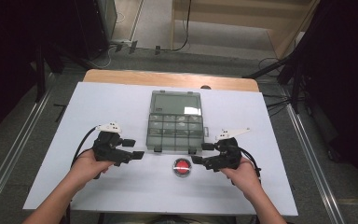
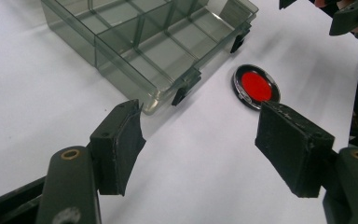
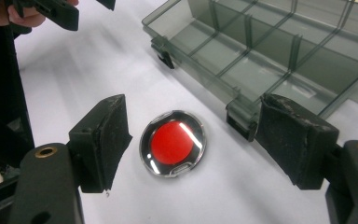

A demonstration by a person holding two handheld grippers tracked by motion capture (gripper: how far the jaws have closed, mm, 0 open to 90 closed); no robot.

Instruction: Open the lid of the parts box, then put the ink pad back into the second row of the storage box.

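Observation:
A small round case with a red centre and black rim lies flat on the white table, just in front of an open smoky-clear compartment box. My left gripper stands open left of the case, pointing toward it, nothing between its jaws. On the other side, my right gripper is open too, its jaws either side of the case in its own view without touching it.
The box's lid lies folded back toward the far side. The white board covers a wooden table. A person's hands hold both grippers near the front edge. Dark stands and cables surround the table.

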